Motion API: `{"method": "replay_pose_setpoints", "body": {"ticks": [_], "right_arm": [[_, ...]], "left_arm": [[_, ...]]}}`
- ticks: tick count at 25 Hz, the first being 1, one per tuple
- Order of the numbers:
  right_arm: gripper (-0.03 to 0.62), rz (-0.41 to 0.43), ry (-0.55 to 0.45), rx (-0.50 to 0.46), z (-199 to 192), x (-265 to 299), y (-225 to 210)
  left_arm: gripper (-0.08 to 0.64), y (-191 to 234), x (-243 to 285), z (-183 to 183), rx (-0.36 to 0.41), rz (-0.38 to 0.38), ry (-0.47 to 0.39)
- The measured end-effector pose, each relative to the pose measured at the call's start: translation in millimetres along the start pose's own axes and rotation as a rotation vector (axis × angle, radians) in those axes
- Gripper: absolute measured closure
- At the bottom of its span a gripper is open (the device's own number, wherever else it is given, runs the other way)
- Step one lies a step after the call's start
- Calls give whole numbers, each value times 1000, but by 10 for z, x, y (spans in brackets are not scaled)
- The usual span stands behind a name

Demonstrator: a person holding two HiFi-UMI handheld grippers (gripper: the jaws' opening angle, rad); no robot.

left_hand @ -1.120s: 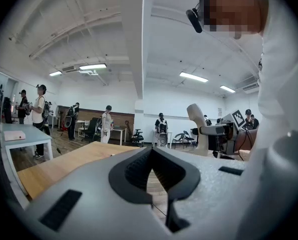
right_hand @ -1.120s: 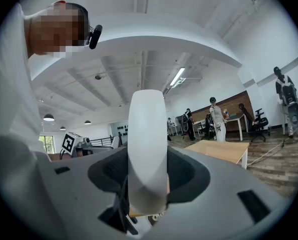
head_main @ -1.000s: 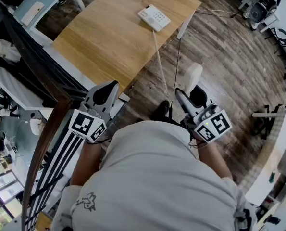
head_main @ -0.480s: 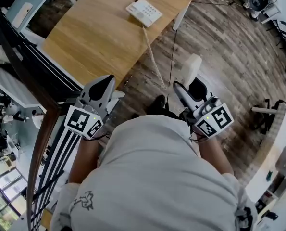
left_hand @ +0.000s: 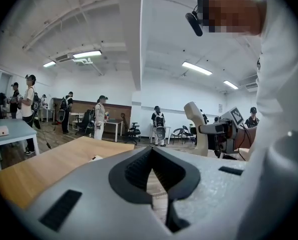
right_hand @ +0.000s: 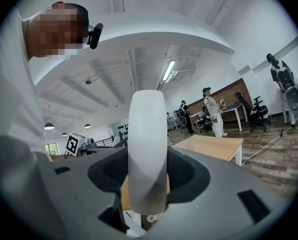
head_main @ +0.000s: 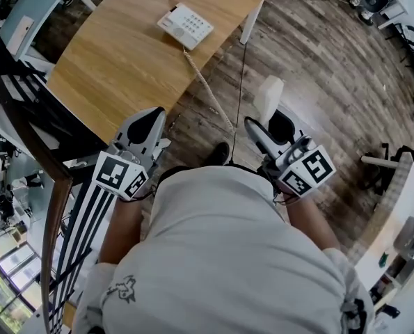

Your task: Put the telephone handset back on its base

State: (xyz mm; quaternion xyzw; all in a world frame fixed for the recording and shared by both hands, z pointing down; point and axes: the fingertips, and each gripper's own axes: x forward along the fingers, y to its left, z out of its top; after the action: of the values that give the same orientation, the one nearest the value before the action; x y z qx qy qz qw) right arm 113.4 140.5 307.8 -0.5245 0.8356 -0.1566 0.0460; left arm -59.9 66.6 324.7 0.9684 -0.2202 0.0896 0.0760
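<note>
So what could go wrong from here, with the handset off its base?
The coiled cord runs off the table edge from the base toward the handset; a tug could drag the base off. The right gripper holds the handset by one end, so it might pivot when set down.

Open-plan office or lab: wooden worktop (head_main: 116,54), rolling office chairs (left_hand: 134,131), ceiling strip lights (left_hand: 199,68), plank floor (head_main: 318,68), people (left_hand: 99,116) standing about.
</note>
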Motion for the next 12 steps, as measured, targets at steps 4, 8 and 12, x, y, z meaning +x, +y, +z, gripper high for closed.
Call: {"method": "replay_pose_setpoints", "body": {"ticks": [4,8,12], "right_arm": [[371,-9,-4,28,58,-24,-281],[371,-31,-1,36,96,24,-483],[371,-42,9,49,103,176,-624]], "left_arm": [[554,-57,301,-2,-7,-16,9],[554,24,486,18,-13,-21,19],[554,181,628,9,4,-21,30]]}}
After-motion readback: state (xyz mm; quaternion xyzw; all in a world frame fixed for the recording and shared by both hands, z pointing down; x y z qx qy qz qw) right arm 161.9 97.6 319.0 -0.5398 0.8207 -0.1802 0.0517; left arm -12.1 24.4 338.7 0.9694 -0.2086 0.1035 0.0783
